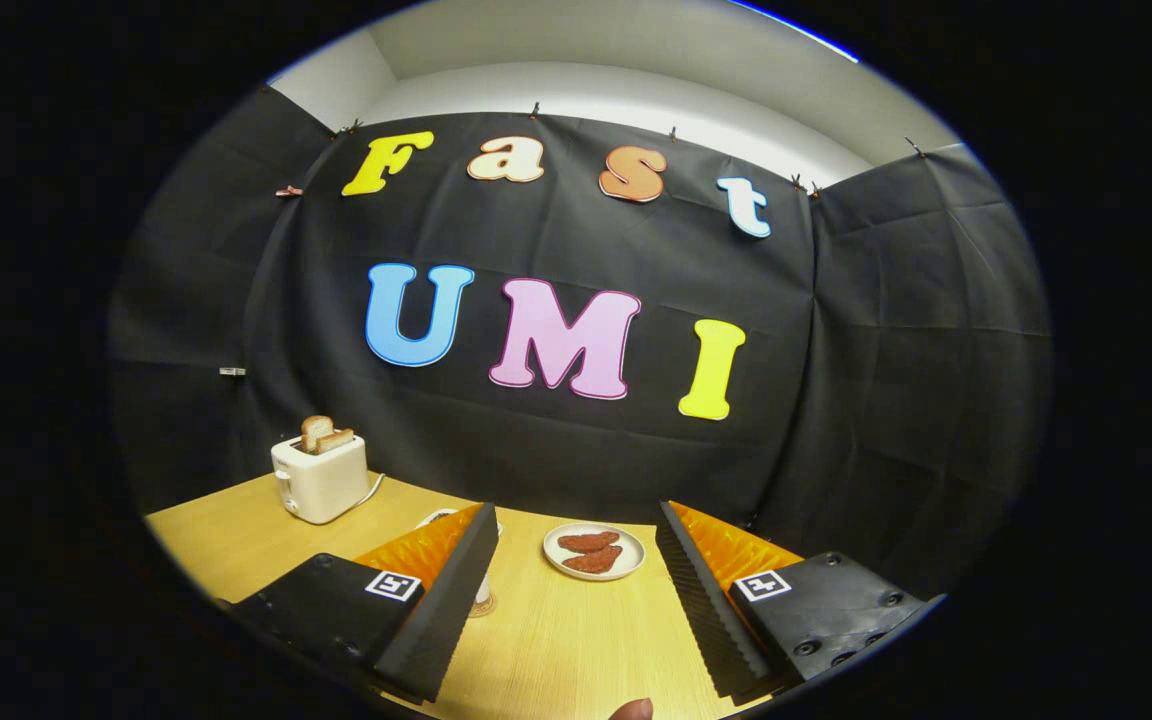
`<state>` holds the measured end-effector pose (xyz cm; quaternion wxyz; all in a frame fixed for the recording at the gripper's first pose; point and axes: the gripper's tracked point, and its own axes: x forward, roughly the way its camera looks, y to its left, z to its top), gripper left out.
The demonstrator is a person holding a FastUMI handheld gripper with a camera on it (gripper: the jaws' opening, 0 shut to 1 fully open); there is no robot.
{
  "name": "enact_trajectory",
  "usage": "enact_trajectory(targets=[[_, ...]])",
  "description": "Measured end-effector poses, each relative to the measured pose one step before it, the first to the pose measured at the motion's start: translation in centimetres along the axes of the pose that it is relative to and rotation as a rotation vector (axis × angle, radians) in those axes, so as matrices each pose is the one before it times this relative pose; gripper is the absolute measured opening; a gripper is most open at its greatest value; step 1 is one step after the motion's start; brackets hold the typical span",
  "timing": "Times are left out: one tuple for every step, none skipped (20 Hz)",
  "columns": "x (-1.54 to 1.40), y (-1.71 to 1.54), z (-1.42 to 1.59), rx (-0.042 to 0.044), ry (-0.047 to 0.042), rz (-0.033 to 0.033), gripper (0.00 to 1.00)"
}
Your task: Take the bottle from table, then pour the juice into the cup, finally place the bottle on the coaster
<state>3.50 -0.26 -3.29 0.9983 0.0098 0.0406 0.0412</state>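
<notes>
- My gripper [576,560]: fingers spread wide apart, holding nothing, above the wooden table [576,650].
- Plate [594,551] with two reddish pieces: just beyond the fingertips.
- Toaster [320,478] with toast: far left.

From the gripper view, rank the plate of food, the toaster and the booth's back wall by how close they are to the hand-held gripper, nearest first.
The hand-held gripper is open, with nothing between its fingers.
1. Plate of food: on the table just ahead, between the fingertips.
2. Toaster: farther back, off to the left near the table's far corner, with toast sticking up.
3. Back wall: beyond the table's far edge, farthest.
</notes>
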Motion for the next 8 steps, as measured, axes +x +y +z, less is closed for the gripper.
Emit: enact_trajectory(targets=[[-0.214,-0.067,-0.332,-0.00199,0.01031,-0.00003,0.97],[-0.148,-0.394,-0.193,-0.00316,0.00539,-0.00729,0.98],[-0.077,-0.359,-0.152,-0.00045,0.00352,-0.00685,0.97],[-0.094,-0.343,-0.151,0.00403,0.00520,-0.00671,0.97],[-0.163,-0.259,-0.220,0.00763,0.00533,-0.00554,0.97],[-0.112,-0.150,-0.144,0.00910,0.00615,-0.00222,0.97],[-0.088,-0.248,-0.194,0.00707,0.00904,-0.00900,0.97],[-0.180,-0.343,0.105,0.00649,-0.00119,-0.00943,0.97]])
